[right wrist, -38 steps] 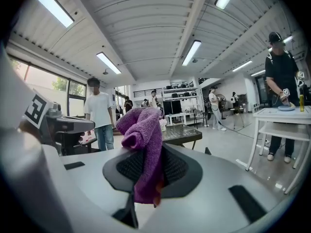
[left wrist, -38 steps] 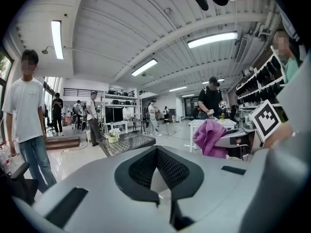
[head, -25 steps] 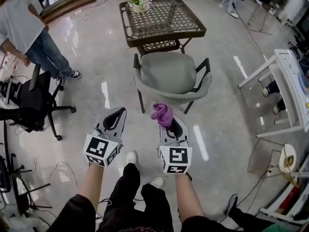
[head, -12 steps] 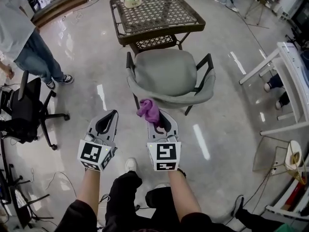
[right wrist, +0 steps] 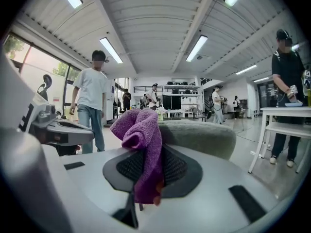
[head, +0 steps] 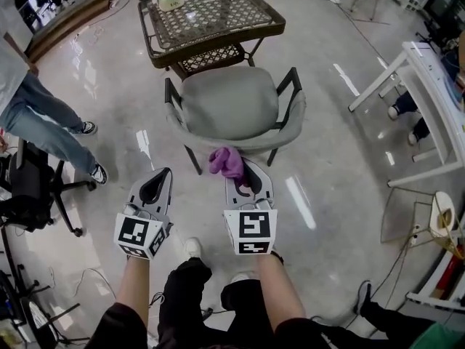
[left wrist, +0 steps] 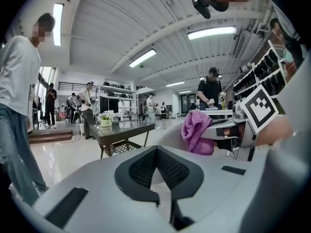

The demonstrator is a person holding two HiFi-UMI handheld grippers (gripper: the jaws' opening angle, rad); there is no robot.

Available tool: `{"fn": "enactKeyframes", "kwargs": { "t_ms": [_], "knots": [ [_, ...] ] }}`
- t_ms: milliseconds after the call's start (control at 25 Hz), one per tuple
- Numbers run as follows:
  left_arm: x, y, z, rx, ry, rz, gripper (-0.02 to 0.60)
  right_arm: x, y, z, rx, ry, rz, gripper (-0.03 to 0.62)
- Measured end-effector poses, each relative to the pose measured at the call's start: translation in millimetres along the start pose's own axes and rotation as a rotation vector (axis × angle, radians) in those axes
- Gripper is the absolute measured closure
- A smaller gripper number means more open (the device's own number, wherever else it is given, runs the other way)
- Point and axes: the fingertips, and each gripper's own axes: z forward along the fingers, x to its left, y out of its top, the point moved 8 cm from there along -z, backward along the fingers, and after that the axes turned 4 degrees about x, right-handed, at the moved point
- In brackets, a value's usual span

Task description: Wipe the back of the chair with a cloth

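Cloth (head: 227, 161), purple, was pinched in my right gripper (head: 245, 174), jaws closed on it, folds bunched above the tips. Chair (head: 231, 106) stood just ahead of that gripper, grey backrest nearest me; whether the cloth touched it, I couldn't tell. Left gripper (head: 161, 177) sat beside the right, jaws together, holding nothing.

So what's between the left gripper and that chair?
Only bare glossy floor, as the head view shows; the left gripper hangs short of the chair, touching nothing.
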Motion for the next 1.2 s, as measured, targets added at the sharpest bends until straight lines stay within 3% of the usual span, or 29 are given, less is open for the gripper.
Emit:
{"fn": "enactKeyframes", "kwargs": {
  "t_ms": [440, 800, 1000, 1200],
  "knots": [
    [-37, -17, 30, -0.001, -0.083, 0.044, 0.572, -90, -26, -26, -0.028, -0.166, 0.050, 0.505],
    [-26, -51, 46, -0.035, -0.086, 0.061, 0.572, -141, -46, -20, -0.067, -0.288, 0.071, 0.505],
    [-8, -78, 55, -0.084, -0.062, 0.061, 0.572, -125, -67, -21, -0.123, -0.303, 0.062, 0.505],
    [7, -104, 56, -0.125, -0.020, 0.063, 0.572, -83, -109, -30, -0.142, -0.232, 0.038, 0.505]
  ]
}}
